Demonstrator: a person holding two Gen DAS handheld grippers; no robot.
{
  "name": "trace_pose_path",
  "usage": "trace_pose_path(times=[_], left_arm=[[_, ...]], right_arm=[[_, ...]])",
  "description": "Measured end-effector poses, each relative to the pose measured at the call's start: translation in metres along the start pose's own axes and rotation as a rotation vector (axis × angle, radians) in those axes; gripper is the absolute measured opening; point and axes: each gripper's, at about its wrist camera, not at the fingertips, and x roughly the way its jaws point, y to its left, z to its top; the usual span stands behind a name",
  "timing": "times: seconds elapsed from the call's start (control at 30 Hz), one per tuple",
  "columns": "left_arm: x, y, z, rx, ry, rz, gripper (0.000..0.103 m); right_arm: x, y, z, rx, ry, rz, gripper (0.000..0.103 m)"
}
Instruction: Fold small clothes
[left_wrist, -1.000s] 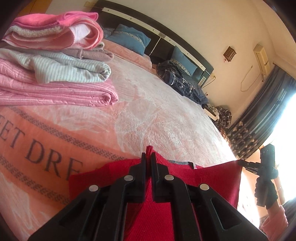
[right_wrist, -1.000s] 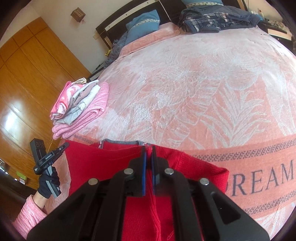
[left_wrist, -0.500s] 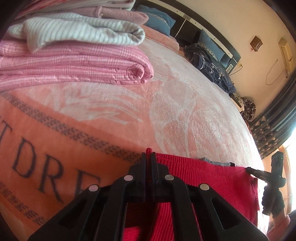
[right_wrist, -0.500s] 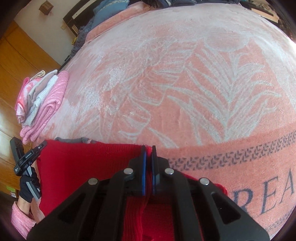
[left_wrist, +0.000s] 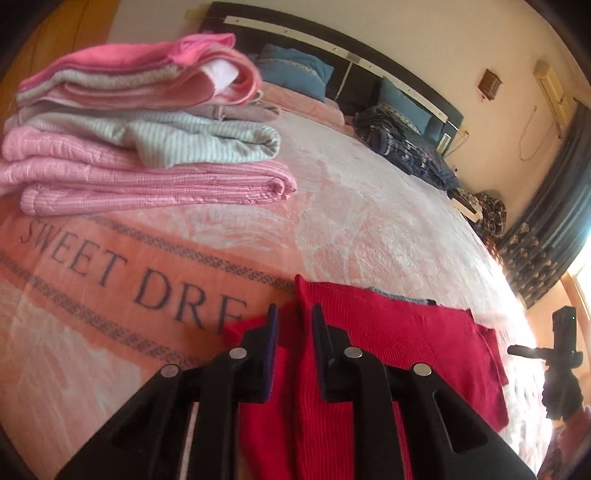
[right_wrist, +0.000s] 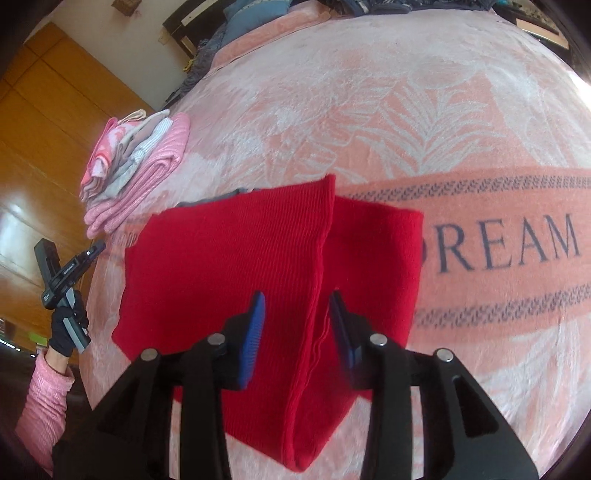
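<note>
Now the red garment (right_wrist: 229, 280) lies flat on the pink bed blanket (right_wrist: 406, 110), near the stack of folded clothes (left_wrist: 140, 129), with the left gripper (left_wrist: 293, 314) and the right gripper (right_wrist: 297, 299) both parted, each holding nothing and poised over a raised fold of it.

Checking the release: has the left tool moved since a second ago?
Yes. The left tool opened, let go of the red knitted garment and drew back from the pink folded stack.
</note>
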Motion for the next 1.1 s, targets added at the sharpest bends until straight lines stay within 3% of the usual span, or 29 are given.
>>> trace_pose_path(times=[0.17,0.3,0.37,0.43,0.47,0.57,0.7,0.8,0.87,0.9,0.93,0.97,1.1], left_arm=[[-0.026,-0.045,-0.054,0.063,0.094,-0.074,0.035],[-0.008,-0.058,-0.093,0.014,0.216,-0.126,0.04],[0.002,-0.061,-0.103,0.014,0.262,-0.122,0.041],[0.01,-0.063,-0.109,0.03,0.273,-0.094,0.043],[0.013,-0.063,-0.112,0.032,0.279,-0.086,0.044],[0.018,-0.061,-0.118,0.026,0.288,-0.068,0.045],[0.018,-0.06,-0.122,0.055,0.286,-0.065,0.045],[0.019,-0.059,-0.125,0.061,0.28,-0.067,0.045],[0.017,-0.059,-0.125,0.066,0.277,-0.067,0.045],[0.015,-0.06,-0.124,0.059,0.276,-0.064,0.045],[0.012,-0.06,-0.121,0.047,0.273,-0.063,0.045],[0.009,-0.061,-0.116,0.035,0.265,-0.064,0.045],[0.001,-0.071,-0.089,0.037,0.204,-0.053,0.052]], right_arm=[[0.002,0.01,-0.065,-0.013,0.092,0.019,0.045],[0.009,0.008,-0.088,-0.026,0.118,-0.004,0.043],[0.011,0.008,-0.091,-0.033,0.125,0.033,0.03],[0.012,0.01,-0.093,-0.044,0.133,0.054,0.007],[0.011,0.011,-0.093,-0.054,0.13,0.044,0.004],[0.003,0.01,-0.093,-0.048,0.117,0.056,0.004],[0.006,-0.007,-0.103,-0.022,0.162,0.005,0.003],[0.014,-0.02,-0.11,0.027,0.168,0.058,0.004],[0.009,-0.019,-0.105,0.02,0.166,0.076,0.009],[0.005,-0.017,-0.101,0.01,0.157,0.072,0.016],[-0.001,-0.015,-0.096,-0.001,0.141,0.063,0.029],[-0.008,-0.012,-0.089,-0.013,0.115,0.048,0.032],[-0.013,-0.005,-0.054,-0.027,0.053,0.009,0.032]])
